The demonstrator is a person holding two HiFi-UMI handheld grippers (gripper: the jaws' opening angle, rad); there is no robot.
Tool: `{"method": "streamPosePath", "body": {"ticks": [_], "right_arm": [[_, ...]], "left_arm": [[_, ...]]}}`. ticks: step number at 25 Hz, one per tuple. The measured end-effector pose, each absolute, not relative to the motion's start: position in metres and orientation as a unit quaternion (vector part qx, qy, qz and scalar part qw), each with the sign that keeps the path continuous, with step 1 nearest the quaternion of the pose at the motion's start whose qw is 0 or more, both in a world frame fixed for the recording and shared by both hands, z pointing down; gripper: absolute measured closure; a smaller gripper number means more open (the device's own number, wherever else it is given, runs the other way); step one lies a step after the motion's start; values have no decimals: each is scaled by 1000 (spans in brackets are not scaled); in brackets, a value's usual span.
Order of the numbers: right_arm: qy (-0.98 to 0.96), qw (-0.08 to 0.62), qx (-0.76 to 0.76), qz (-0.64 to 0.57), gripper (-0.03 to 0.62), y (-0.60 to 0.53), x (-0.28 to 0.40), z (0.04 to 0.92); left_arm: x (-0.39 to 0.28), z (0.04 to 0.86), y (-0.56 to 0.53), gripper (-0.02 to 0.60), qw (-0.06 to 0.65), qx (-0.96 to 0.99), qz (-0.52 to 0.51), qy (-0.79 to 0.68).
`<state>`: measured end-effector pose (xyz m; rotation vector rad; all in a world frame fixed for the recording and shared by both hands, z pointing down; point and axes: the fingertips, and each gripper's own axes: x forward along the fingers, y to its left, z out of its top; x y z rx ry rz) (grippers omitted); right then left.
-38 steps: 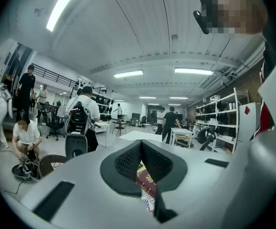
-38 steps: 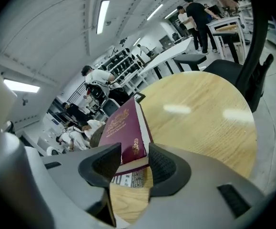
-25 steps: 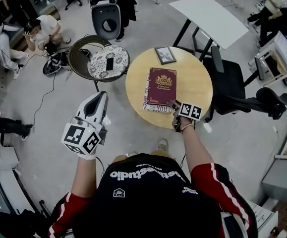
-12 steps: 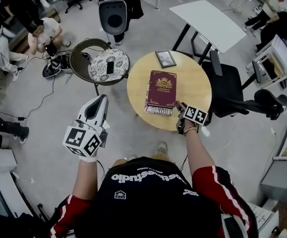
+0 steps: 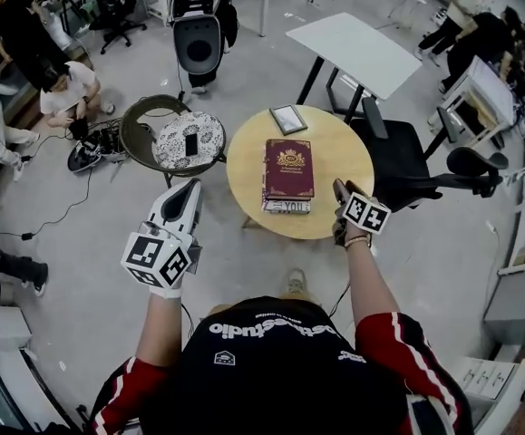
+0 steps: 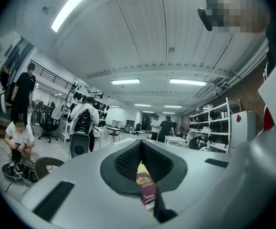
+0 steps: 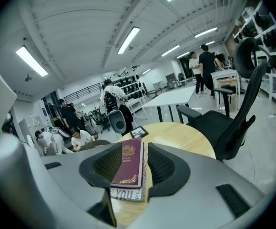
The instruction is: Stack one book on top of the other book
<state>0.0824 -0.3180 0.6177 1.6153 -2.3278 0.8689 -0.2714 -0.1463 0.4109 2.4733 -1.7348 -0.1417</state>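
On the round desk (image 5: 353, 152), near its middle, the maroon book (image 5: 288, 169) lies flat on the lower book (image 5: 286, 207). Their edges are roughly flush, the gilt crest faces up, and the lower book's printed edge faces the desk's near rim. The right hand-held gripper (image 5: 339, 188) has drawn back from the stack's near corner, where it sat a second ago. It now hangs over the desk's near-right rim, jaws partway apart and gripping nothing (so the stacking looks done). The left hand-held gripper (image 5: 189, 188) stays off the desk's left side, jaws together, empty.
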Motion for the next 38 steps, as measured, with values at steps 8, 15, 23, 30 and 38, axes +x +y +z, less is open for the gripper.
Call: {"method": "streamPosePath", "body": {"ticks": [8, 15, 23, 30, 38], "right_arm": [[-811, 18, 547, 207, 402, -272, 73, 503], [-822, -8, 549, 152, 407, -221, 76, 425], [-840, -17, 537, 74, 466, -183, 73, 376], [-836, -30, 547, 35, 524, -171, 72, 348], [-827, -36, 561, 20, 557, -169, 66, 339]], "left_arm": [[-277, 392, -152, 566, 42, 834, -46, -548], [-250, 359, -158, 565, 17, 857, -56, -511], [-214, 362, -155, 566, 4, 876, -59, -478], [-205, 362, -152, 566, 3, 876, -79, -476], [-217, 359, -148, 566, -4, 869, -78, -489]]}}
